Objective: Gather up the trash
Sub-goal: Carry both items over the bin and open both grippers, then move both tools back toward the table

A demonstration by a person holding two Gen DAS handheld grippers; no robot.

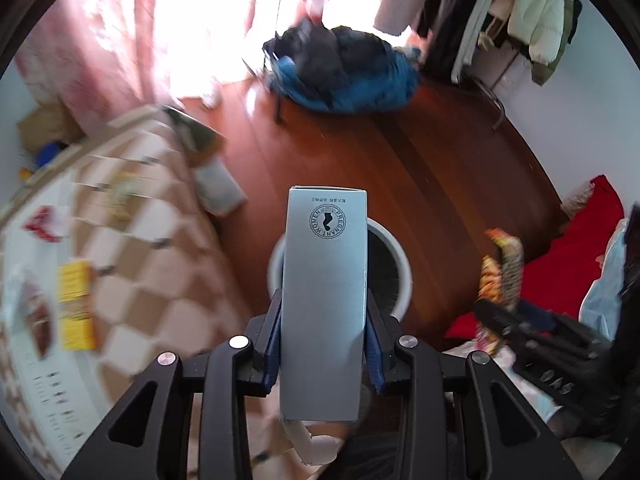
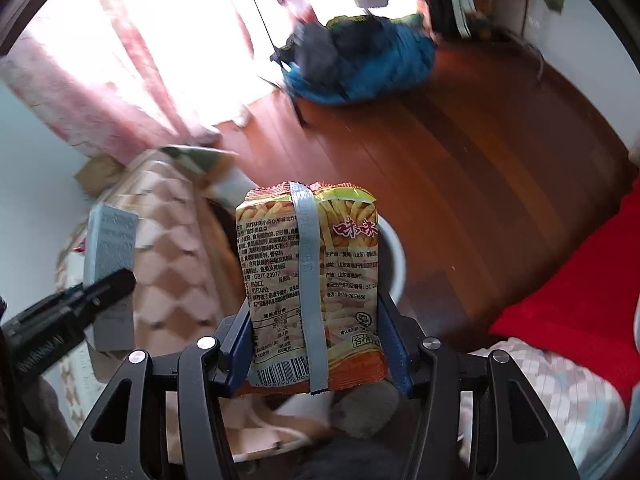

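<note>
My left gripper point(image 1: 324, 344) has its blue fingers point(image 1: 375, 354) pinching a tall grey carton point(image 1: 325, 300) by its long sides; the carton stands upright between them, a round stamp printed near its top end. My right gripper point(image 2: 318, 340) pinches an orange snack bag point(image 2: 312, 284), with a grey seam strip running down its middle, one pad against each side edge.

Straight beyond both held things sits the white round bin point(image 1: 396, 264), on the floor, its dark inside open upward. From the left wrist the carton covers the bin's left half; from the right wrist the bag hides most of the bin point(image 2: 394, 256), leaving only its right rim showing. In the left view the snack bag point(image 1: 502, 276) and the other gripper appear blurred to the right of the bin; in the right view the carton point(image 2: 110, 240) appears well to the bin's left.

Left of the bin runs a bed point(image 1: 160, 240) with a beige checked cover, some small packets lying on it. Right of the bin lies red cloth point(image 1: 576, 248). Beyond the bin the reddish wooden floor point(image 1: 440, 152) stretches to a blue and black heap of clothing point(image 1: 344, 76), with pink curtains point(image 1: 100, 40) at a bright window past it.
</note>
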